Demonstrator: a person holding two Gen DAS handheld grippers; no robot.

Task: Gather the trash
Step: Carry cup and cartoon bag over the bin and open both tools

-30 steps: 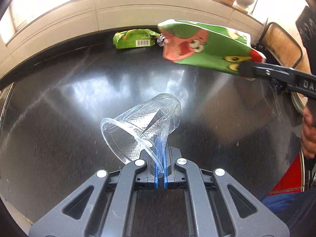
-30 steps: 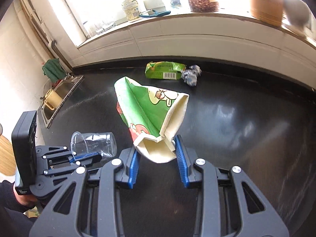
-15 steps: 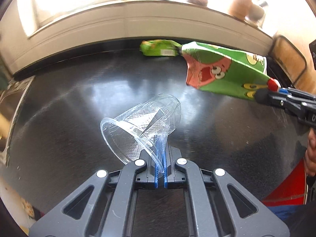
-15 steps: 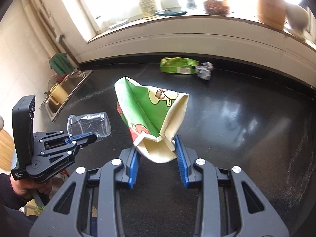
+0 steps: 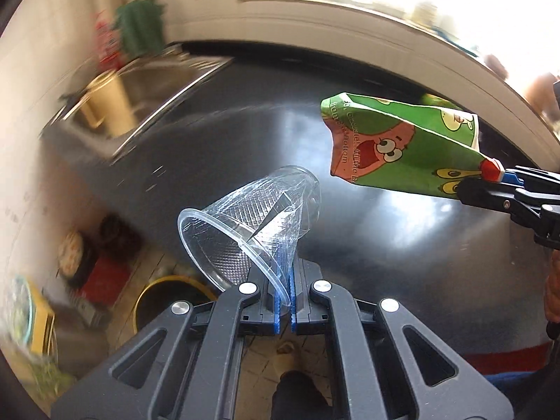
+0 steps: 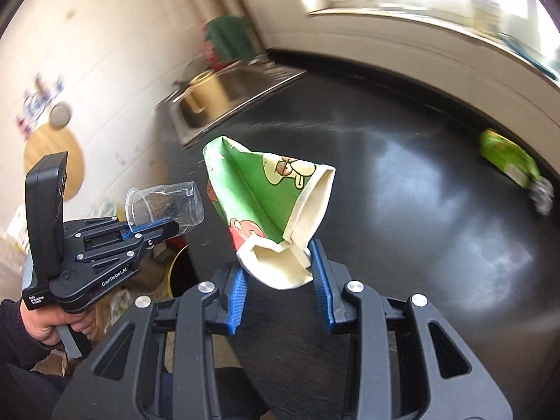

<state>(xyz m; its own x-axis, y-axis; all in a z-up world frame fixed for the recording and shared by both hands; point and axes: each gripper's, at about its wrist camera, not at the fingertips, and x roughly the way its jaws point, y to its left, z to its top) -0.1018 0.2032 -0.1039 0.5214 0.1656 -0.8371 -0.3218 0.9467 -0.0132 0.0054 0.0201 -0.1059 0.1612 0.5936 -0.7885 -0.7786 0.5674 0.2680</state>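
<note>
My left gripper [image 5: 286,301] is shut on the rim of a crushed clear plastic cup [image 5: 255,227], which sticks out ahead of the jaws over the counter's left edge. The same cup [image 6: 164,204] and left gripper [image 6: 154,229] show at the left of the right wrist view. My right gripper [image 6: 280,276] is shut on the white base of a flattened green cartoon carton [image 6: 266,206], held in the air; this carton [image 5: 402,147] appears at the right of the left wrist view. A green packet [image 6: 509,162] and a crumpled wrapper [image 6: 542,196] lie far right on the counter.
The black counter [image 5: 385,245] ends at the left by a steel sink [image 5: 150,87] holding a brass pot [image 5: 101,98]. Below the edge stands a yellow-rimmed bin [image 5: 164,297] on a wooden floor among clutter. A green cloth [image 6: 227,38] hangs on the wall.
Both grippers have swung left with their loads. The sink, the counter's left edge and the floor with the yellow bin have come into view; the green packet has slid to the far right.
</note>
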